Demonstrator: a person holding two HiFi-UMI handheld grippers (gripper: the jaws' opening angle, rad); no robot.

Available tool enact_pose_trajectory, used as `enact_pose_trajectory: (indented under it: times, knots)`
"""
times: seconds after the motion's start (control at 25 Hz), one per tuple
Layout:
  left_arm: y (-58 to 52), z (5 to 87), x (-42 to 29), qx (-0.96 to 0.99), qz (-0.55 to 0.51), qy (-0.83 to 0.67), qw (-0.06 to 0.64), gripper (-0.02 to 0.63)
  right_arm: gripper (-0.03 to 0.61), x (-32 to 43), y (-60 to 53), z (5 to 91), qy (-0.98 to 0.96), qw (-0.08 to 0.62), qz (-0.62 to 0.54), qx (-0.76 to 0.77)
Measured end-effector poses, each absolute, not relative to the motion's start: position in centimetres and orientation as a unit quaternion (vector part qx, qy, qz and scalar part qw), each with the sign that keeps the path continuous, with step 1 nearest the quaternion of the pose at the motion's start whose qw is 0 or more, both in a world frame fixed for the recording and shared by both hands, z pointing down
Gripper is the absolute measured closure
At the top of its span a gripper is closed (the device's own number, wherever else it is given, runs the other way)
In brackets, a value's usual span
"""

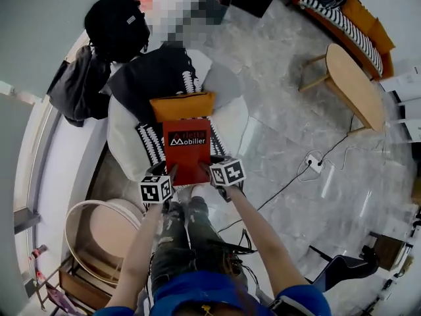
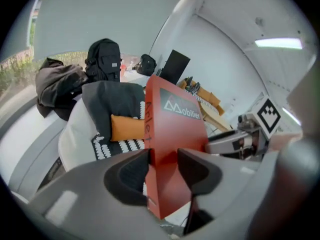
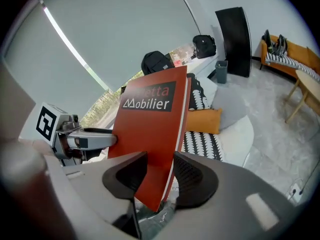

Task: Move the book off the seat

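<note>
A red book (image 1: 187,149) with "Mobilier" on its cover hangs over the front of a white round armchair (image 1: 231,120). Its far edge points at an orange cushion (image 1: 182,105). My left gripper (image 1: 168,174) pinches the book's near left corner. In the left gripper view the book (image 2: 175,126) stands between the pads, and the left gripper (image 2: 162,160) is shut on its spine side. My right gripper (image 1: 212,170) holds the near right corner. The right gripper view shows the book (image 3: 150,124) tilted up, with the right gripper (image 3: 159,170) shut on its page edge.
A dark jacket (image 1: 158,78) and a black-and-white patterned cushion (image 1: 150,147) lie on the armchair. A black backpack (image 1: 117,25) sits behind it. A round wooden stool (image 1: 99,232) stands at lower left. On the floor to the right are a wooden side table (image 1: 355,84) and a cable (image 1: 314,163).
</note>
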State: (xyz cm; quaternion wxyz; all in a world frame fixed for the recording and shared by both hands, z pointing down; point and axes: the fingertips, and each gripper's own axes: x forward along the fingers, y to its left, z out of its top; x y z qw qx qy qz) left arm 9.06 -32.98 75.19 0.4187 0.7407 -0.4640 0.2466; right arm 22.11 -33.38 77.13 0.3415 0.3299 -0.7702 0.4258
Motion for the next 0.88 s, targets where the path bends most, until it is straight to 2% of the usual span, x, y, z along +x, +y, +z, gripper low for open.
enact_pose_trajectory:
  times: [0.36,0.88]
  knots:
    - [-29.8,61.2,10.2,0.759,0.203,-0.486,0.382,0.439,0.417,23.3,-31.1,62.3,-0.8,0.343,0.349,0.347]
    - [-25.8,53.7,10.1,0.766,0.177,-0.501,0.362,0.441,0.419,23.1,-27.6,53.9,-0.831,0.329,0.271,0.357]
